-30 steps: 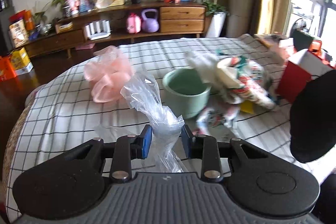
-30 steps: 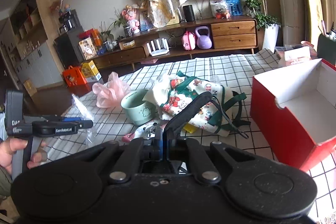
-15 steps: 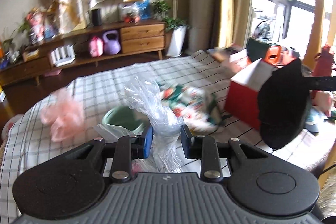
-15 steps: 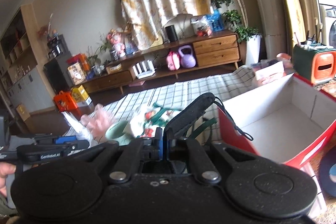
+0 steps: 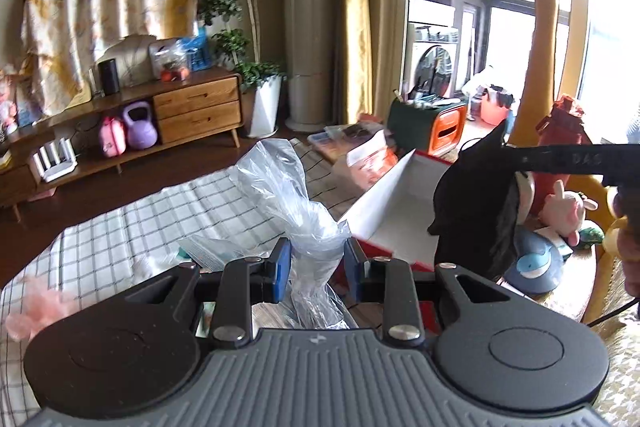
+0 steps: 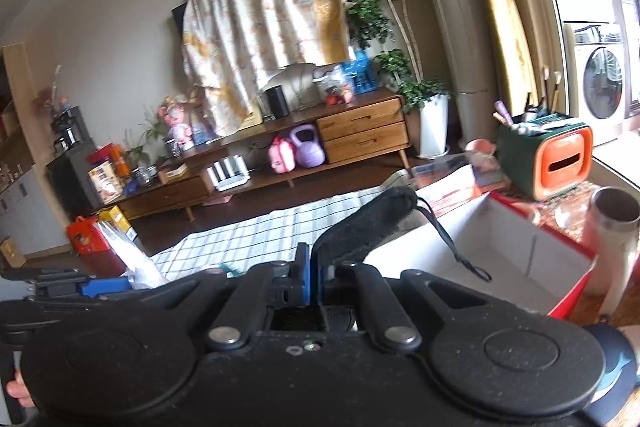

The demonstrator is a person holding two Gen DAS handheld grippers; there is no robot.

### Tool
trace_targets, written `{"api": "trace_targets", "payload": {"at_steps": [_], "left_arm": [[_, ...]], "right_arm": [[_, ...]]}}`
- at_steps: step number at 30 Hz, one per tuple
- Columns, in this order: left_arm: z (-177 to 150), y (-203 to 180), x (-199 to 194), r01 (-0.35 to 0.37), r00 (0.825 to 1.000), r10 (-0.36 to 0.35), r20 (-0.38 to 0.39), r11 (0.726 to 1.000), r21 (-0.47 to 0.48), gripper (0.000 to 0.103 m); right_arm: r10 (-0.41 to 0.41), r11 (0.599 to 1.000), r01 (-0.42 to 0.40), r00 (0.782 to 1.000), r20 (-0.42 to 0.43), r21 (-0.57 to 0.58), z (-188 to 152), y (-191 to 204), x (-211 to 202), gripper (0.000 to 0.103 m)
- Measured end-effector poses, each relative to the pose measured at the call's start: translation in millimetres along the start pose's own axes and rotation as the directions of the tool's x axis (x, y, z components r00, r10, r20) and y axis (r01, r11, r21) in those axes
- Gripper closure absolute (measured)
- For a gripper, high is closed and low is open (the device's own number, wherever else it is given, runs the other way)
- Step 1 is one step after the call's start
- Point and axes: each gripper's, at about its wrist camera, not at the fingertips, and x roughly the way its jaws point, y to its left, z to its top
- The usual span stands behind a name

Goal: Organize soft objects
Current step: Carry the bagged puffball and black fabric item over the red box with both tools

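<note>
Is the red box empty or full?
It looks empty: the red box is open on top and only bare white walls and floor show, though the near corner is hidden.

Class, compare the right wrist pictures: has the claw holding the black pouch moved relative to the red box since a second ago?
Yes. The right claw and its black pouch have swung toward the red box; the pouch tip now overlaps the box's open white inside, earlier it hung over the patterned bag.

Clear plastic bag [image 5: 298, 211], red box [image 5: 384, 251], blk pouch [image 6: 372, 223]
</note>
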Motion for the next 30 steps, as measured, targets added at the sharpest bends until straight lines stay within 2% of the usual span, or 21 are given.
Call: {"api": "trace_targets", "payload": {"at_steps": [9, 15, 21, 30], "left_arm": [[56, -50, 32, 0.072, 0.996, -0.075, 0.049, 0.996, 0.061, 0.075], [71, -86, 72, 0.096, 0.994, -0.101, 0.044, 0.991, 0.098, 0.075], [68, -106, 126, 0.107, 0.994, -0.106, -0.009, 0.991, 0.086, 0.075], [40, -119, 195, 0.109, 0.981, -0.091, -0.174, 0.989, 0.101, 0.075]], "right_arm": [[-0.057, 0.998, 0.057, 0.997, 0.053, 0.011, 31, -41, 5, 0.1], [-0.108, 0.994, 0.107, 0.993, 0.046, 0.022, 30, -71, 19, 0.1], [-0.129, 0.988, 0.129, 0.992, 0.001, 0.09, 14, -109, 41, 0.101], [-0.15, 0.975, 0.161, 0.985, -0.084, 0.151, -10, -142, 71, 0.101]]}}
